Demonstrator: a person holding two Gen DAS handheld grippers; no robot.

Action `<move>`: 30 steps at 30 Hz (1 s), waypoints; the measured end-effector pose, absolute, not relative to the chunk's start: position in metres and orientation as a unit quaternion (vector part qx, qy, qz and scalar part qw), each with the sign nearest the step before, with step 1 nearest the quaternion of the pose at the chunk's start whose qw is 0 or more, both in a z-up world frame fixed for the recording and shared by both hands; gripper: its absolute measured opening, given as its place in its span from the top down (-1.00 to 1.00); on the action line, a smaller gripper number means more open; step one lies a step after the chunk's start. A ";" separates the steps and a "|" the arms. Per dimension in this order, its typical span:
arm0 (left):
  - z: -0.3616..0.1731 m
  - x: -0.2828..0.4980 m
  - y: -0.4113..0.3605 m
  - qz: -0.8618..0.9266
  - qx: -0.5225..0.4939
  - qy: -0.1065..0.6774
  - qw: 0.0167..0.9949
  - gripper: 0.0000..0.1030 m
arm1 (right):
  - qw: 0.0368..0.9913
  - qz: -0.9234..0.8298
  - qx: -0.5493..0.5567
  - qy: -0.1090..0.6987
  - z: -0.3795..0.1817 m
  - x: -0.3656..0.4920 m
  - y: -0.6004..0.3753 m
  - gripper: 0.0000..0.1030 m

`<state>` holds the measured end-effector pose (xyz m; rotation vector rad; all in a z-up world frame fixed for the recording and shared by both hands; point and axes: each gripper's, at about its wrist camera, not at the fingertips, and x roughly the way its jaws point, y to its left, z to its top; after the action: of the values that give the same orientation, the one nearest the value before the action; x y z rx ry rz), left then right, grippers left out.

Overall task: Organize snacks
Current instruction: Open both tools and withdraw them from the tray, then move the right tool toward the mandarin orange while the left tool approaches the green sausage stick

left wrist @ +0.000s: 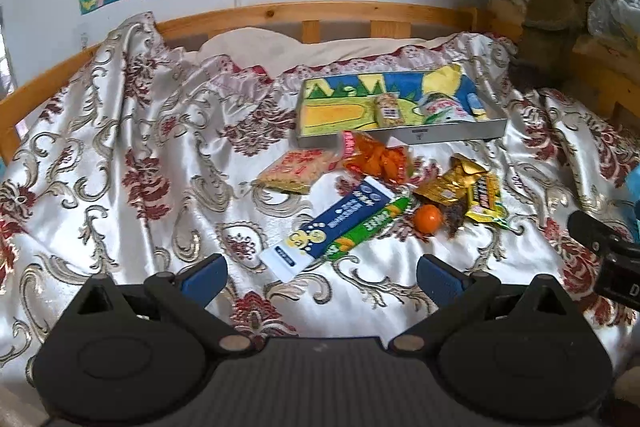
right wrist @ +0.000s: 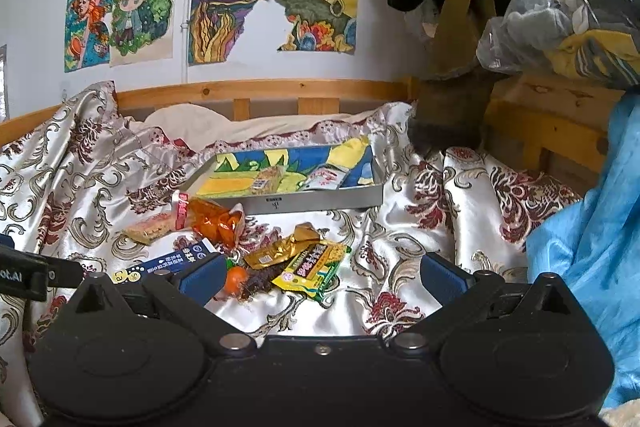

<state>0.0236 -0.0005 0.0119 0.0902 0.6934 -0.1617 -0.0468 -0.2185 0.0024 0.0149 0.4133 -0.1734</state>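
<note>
Bedspread [left wrist: 120,187], silky floral, covers a wooden-framed bed; all snacks lie loose on it.

Left gripper [left wrist: 322,273] hovers low over the cloth, jaws wide apart, nothing between them. Right gripper [right wrist: 320,277] likewise spread and empty, held off to the right side of the pile.

Just ahead of the left gripper: blue-white box [left wrist: 332,227] lying diagonal, a green stick pack [left wrist: 368,227] touching its right edge. Ahead and right of that, a small orange fruit [left wrist: 428,219] beside a dark snack piece, then a gold wrapper [left wrist: 452,183] and a yellow bar [left wrist: 486,203] overlapping it. From the right gripper's view these sit just past its left finger, so probably its easiest reach.

Further ahead: pale cracker pack [left wrist: 296,171] to the left, orange crinkly bag [left wrist: 376,157] next to it, the bag nearly touching the tray wall.

Beyond the pile: shallow metal tray [left wrist: 440,135] with a drawing as liner, evidently the collection spot. Already inside are a small nut pack [left wrist: 390,111], a round tub [left wrist: 444,109], and a blue item at its right end, too small to identify.

Judgement: sorting partly done, most snacks not yet in the tray. Slippery creased cloth may let flat packs slide under a pinch.

Far back: bed rail, pillow, children's drawings on the wall.
</note>
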 end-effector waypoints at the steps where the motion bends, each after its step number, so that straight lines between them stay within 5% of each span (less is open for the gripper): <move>1: 0.012 0.024 0.000 -0.076 0.045 0.340 0.936 -0.99 | 0.974 -0.086 0.009 0.207 0.002 -0.046 -0.219 -0.99; 19: -0.005 0.078 0.010 -0.053 0.031 0.431 0.900 -0.99 | 0.955 0.036 0.051 0.289 0.001 -0.004 -0.228 -0.99; 30: -0.004 0.132 -0.001 -0.113 0.115 0.396 0.904 -0.99 | 0.939 0.125 0.048 0.317 -0.015 0.046 -0.226 -0.99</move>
<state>0.1325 -0.0013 -0.0042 0.2369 0.8179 -0.2340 0.0462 -0.2261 -0.0150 0.0974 0.6473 0.2554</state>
